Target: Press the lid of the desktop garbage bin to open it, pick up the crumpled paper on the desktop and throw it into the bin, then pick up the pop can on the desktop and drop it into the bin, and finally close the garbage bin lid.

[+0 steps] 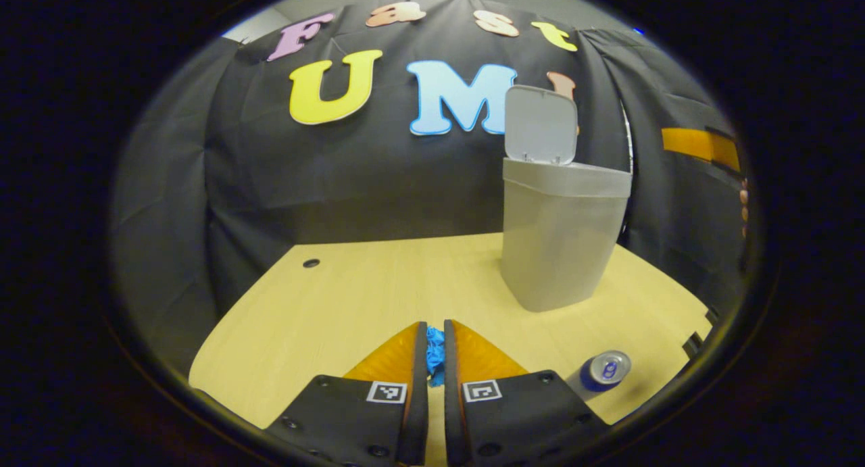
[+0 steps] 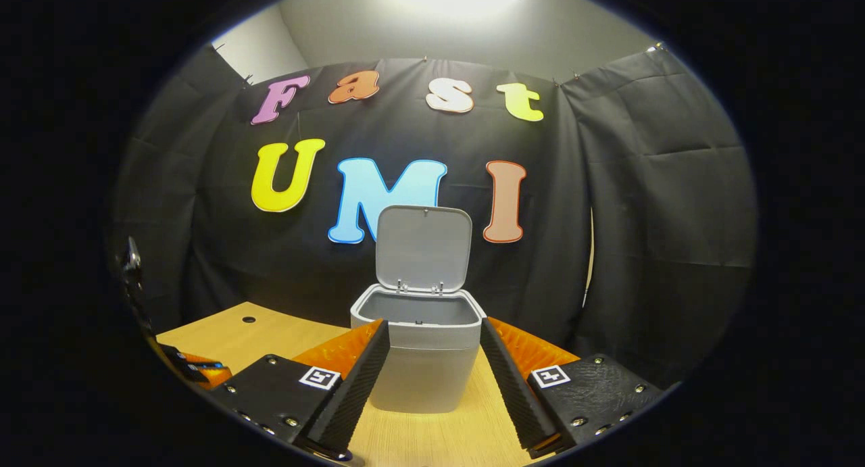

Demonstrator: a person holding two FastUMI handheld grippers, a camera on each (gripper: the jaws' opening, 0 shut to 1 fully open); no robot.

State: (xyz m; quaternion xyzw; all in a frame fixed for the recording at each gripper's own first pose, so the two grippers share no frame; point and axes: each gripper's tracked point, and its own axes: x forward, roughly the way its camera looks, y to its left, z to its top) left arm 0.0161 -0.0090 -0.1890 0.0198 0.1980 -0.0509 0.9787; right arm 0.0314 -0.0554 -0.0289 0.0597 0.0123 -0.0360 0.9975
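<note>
The left claw [image 1: 436, 342] clenches blue crumpled paper [image 1: 435, 354] above the wooden surface [image 1: 324, 305]; the grey bin [image 1: 557, 244] stands lid [image 1: 540, 124] raised, pop can [image 1: 606, 370] nearby. The right claw [image 2: 432, 359] hangs released before the bin.

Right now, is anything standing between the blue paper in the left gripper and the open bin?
Nothing visible blocks it. The left gripper holds the paper; bare table lies before the bin, whose lid stands up. The can sits off to the side.
</note>
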